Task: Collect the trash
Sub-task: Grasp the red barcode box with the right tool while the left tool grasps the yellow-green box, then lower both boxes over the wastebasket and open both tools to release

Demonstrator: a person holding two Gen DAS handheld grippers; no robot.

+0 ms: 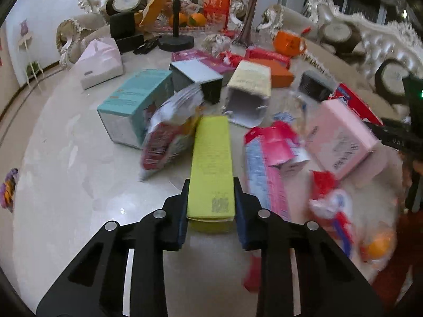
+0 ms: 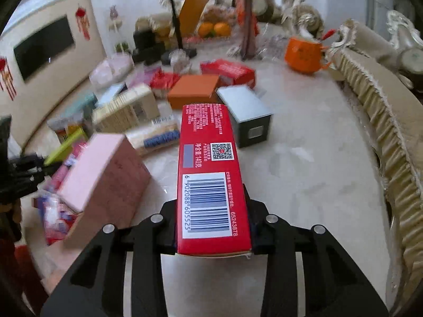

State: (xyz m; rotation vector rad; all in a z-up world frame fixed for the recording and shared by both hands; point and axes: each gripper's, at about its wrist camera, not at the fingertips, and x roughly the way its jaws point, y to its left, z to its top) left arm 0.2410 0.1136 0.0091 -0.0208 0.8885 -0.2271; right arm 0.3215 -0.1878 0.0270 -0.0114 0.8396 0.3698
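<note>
My left gripper (image 1: 211, 198) is shut on a long yellow-green box (image 1: 211, 163), its fingers clamping the near end. The box points away over the marble table (image 1: 79, 185). My right gripper (image 2: 211, 211) is shut on a long red box with a barcode (image 2: 210, 163) and holds it above the table (image 2: 304, 171). The yellow-green box also shows at the left of the right wrist view (image 2: 66, 145). Other trash lies around: a pink box (image 1: 341, 137), a teal box (image 1: 134, 103), a crumpled snack bag (image 1: 169, 134) and a red and pink pack (image 1: 267, 163).
A cream open box (image 1: 248, 92), a grey box (image 2: 246, 113), an orange box (image 2: 194, 91), a red pack (image 2: 227, 72) and an orange mug (image 2: 304, 52) stand on the table. A lamp base (image 1: 175, 43), oranges (image 1: 197, 19) and sofas (image 2: 383, 111) ring it.
</note>
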